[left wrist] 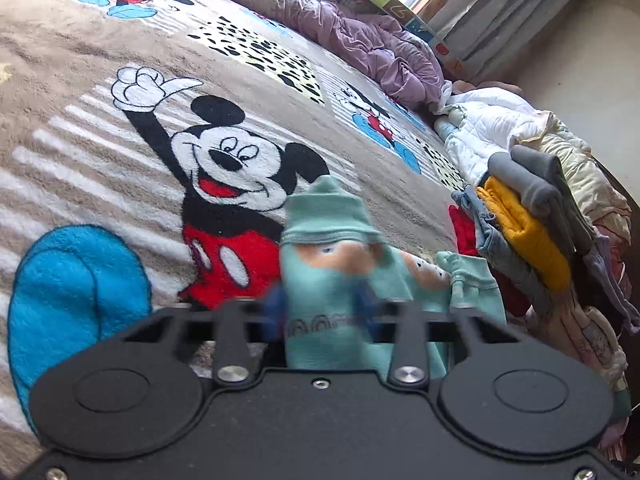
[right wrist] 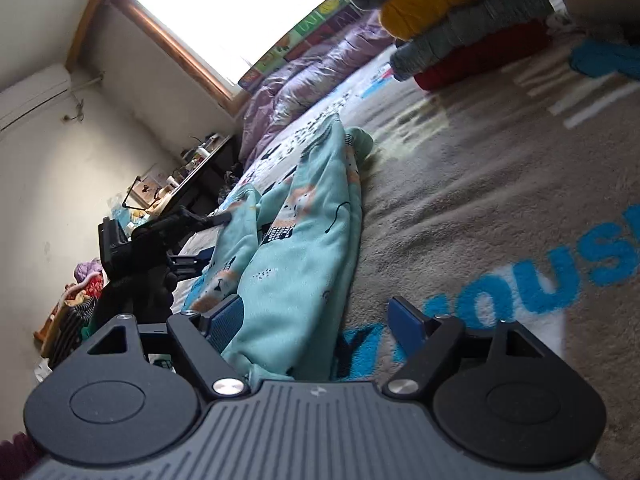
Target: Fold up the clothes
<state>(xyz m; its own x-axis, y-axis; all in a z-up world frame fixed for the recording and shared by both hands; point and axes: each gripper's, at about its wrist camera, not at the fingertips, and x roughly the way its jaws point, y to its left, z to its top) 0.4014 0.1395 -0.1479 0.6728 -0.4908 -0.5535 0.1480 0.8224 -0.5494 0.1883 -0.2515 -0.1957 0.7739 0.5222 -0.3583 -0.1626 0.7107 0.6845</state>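
Note:
A small teal printed garment [left wrist: 332, 264] lies on the Mickey Mouse blanket [left wrist: 120, 148]. My left gripper [left wrist: 320, 314] is shut on the garment and holds a bunched part of it between the blue fingers. In the right wrist view the same teal garment [right wrist: 304, 232] stretches away along the blanket [right wrist: 500, 208]. My right gripper [right wrist: 316, 324] is open, its blue fingers [right wrist: 408, 322] standing either side of the garment's near end. The left gripper [right wrist: 160, 240] shows at the garment's far left side.
A stack of folded clothes, grey, yellow, denim and red [left wrist: 528, 216], sits at the blanket's right, also in the right wrist view [right wrist: 472, 20]. Unfolded clothes [left wrist: 500, 120] are heaped behind it. A purple duvet [left wrist: 340, 24] lies along the far side under the window [right wrist: 232, 12].

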